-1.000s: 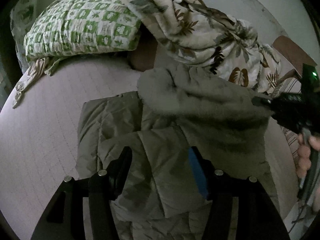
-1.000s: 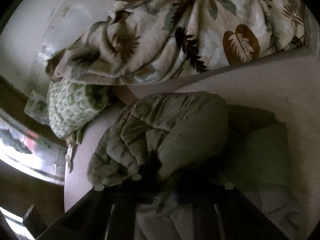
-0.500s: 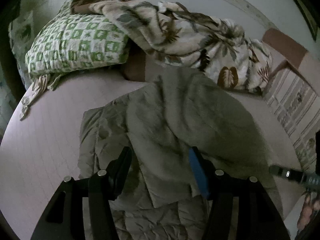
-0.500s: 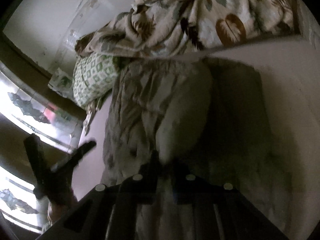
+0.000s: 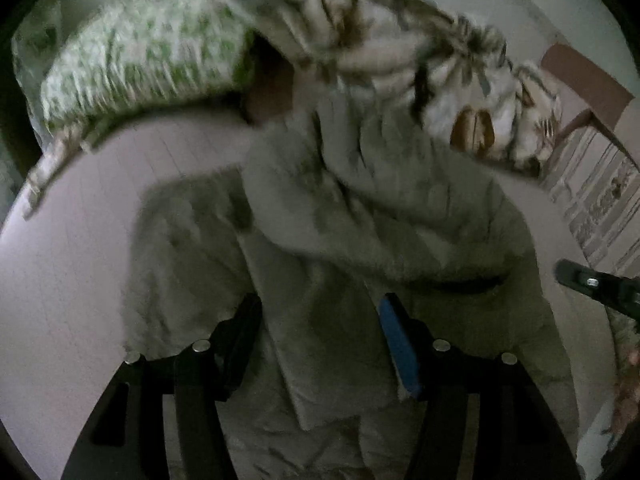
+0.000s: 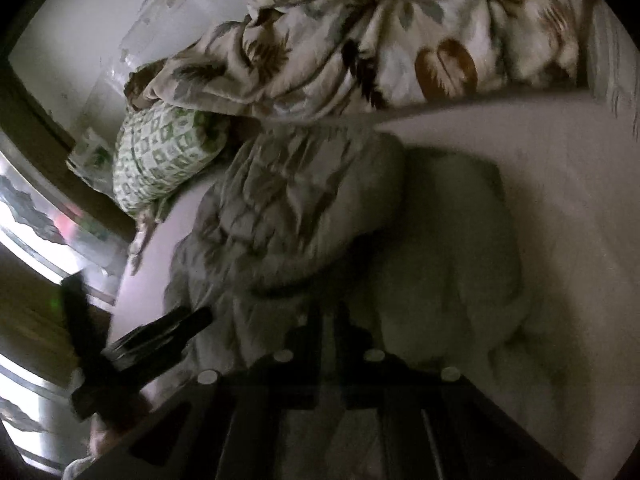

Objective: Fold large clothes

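Note:
A grey-green quilted jacket [image 5: 360,208] lies bunched on the bed, one part folded over the rest. It also shows in the right wrist view [image 6: 304,216]. My left gripper [image 5: 320,344] is open, its jaws wide apart over the jacket's near edge. My right gripper [image 6: 330,320] has its jaws close together on a fold of the jacket, in dim light. The right gripper appears at the right edge of the left wrist view [image 5: 596,280]; the left gripper appears at the lower left of the right wrist view [image 6: 160,340].
A green-and-white patterned pillow [image 5: 140,60] and a crumpled leaf-print blanket [image 5: 400,48] lie at the head of the bed, just beyond the jacket. The pale bedsheet [image 5: 60,260] spreads to the left. A window [image 6: 36,220] is at the left in the right wrist view.
The right gripper carried the jacket's fold down and toward me, laying it over the rest. The left gripper stayed open over the near edge and shifted slightly.

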